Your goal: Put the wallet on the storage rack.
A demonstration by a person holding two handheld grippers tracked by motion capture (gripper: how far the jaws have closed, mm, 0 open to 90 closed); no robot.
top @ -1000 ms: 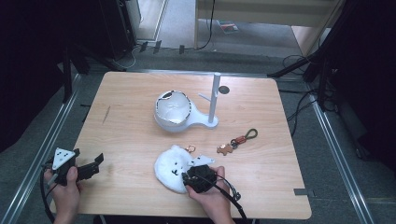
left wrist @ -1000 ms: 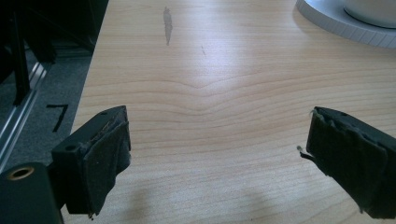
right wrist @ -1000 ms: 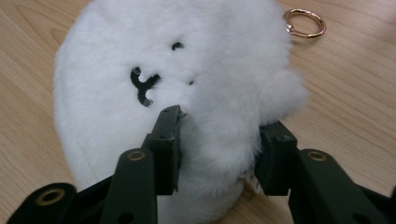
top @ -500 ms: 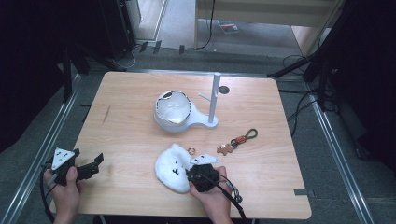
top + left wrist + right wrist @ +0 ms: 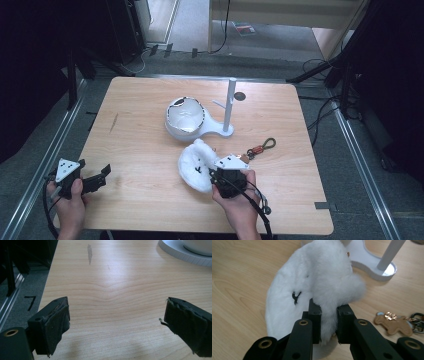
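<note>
Now, in the high view, the right claw [image 5: 216,176] has just closed on the white plush toy [image 5: 196,165], which lifts off the worktop [image 5: 145,150], so the pickup looks secured; the bowl [image 5: 184,118] on the stand seems empty. Left claw [image 5: 117,322] rests released. Right claw view: fur [image 5: 322,287] pinched between pads.

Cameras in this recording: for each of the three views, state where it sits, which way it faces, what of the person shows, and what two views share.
High view: above the person's side, looking forward and down on the table; both hands show, with the left gripper and right gripper.
Left gripper view: rides that gripper, looking along open jaws over bare wood.
Right gripper view: looks along jaws shut on the white plush toy.
Shared: high and right gripper views both show the toy, the white stand and the keychain.
</note>
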